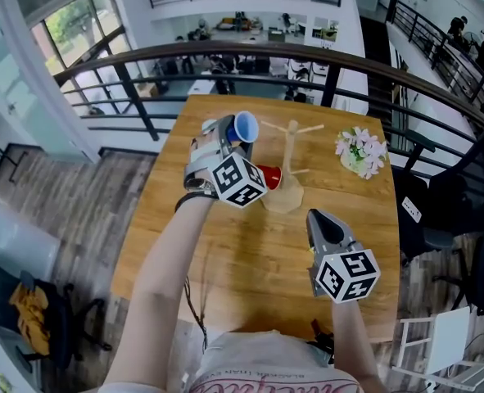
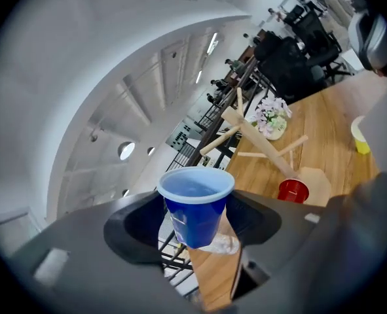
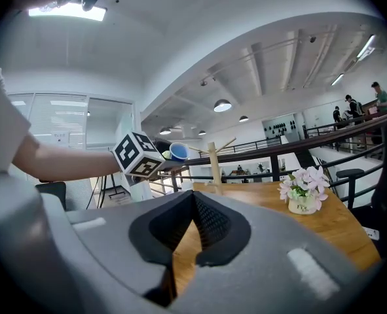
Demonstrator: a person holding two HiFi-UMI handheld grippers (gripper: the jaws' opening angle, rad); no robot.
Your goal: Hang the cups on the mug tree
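Bright daylight, fisheye edges, sharp.

Noted pale grey moulded housings on left tool (image 1: 235,134) and right tool (image 1: 318,217), tapering to near-black inner pads (image 3: 213,224) with ribbed texture. Logged small pale rectangular patches on the housings. Recorded a marker cube (image 1: 240,180) on the left tool, white faces with black square patterns. Found a second cube (image 1: 347,275) of the same kind closer to the near edge of the bench (image 1: 250,252). Saw a dark wrist strap (image 1: 194,185) on the left arm and a thin dark cable (image 1: 194,301) over that same bench edge. Noted a white short-sleeved shirt (image 1: 274,373) with pink-red lettering.
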